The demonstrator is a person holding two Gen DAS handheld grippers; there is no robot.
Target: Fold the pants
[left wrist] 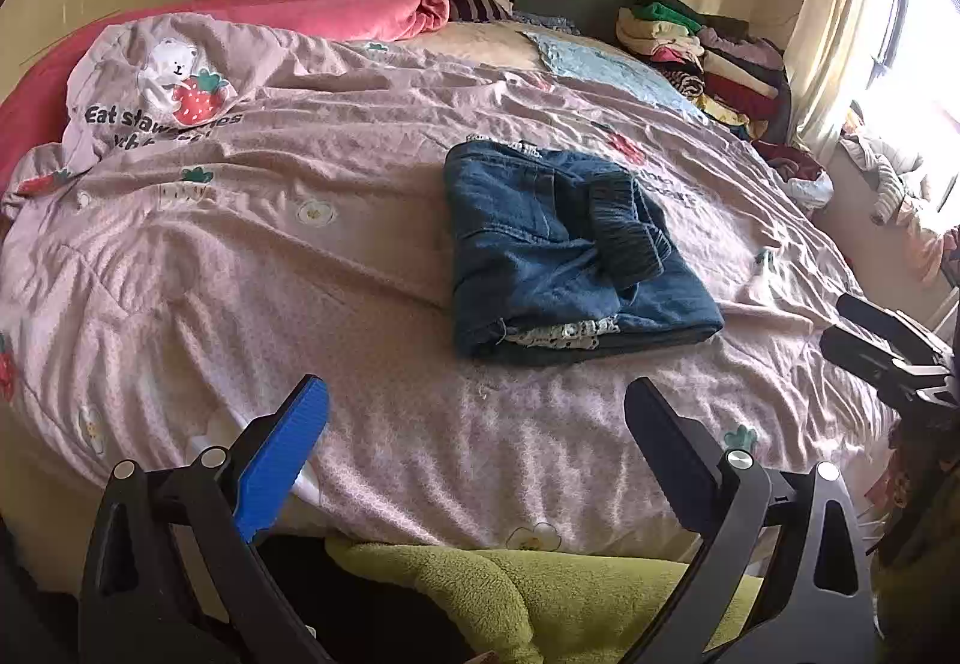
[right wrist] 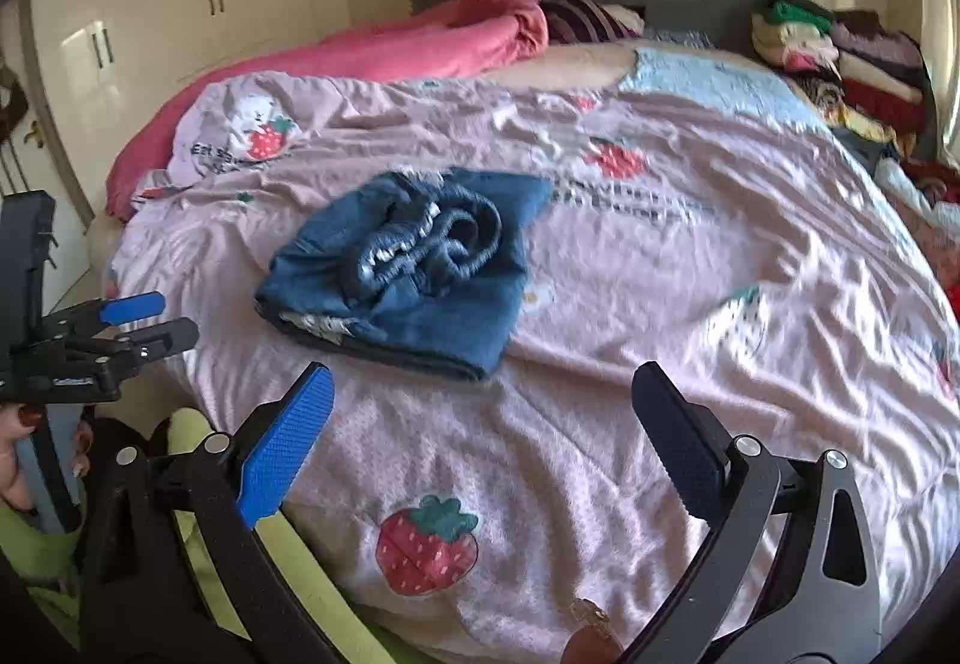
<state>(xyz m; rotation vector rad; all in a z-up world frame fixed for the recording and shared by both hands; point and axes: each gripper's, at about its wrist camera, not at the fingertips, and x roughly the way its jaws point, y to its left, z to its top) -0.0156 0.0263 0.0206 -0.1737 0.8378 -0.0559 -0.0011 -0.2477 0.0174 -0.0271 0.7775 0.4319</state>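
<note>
Both grippers wide open, holding nothing, hovering over near edge of bed. Left gripper (left wrist: 477,424) & right gripper (right wrist: 483,412) apart from pants (left wrist: 564,250). Jeans folded into compact bundle, lying mid-bed on pink strawberry duvet (left wrist: 240,256). Clothes pile (left wrist: 702,57) by headboard, far right.

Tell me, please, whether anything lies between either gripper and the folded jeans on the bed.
Nothing visible does. Only bare pink bedspread separates the open left gripper and the open right gripper from the folded jeans.
</note>
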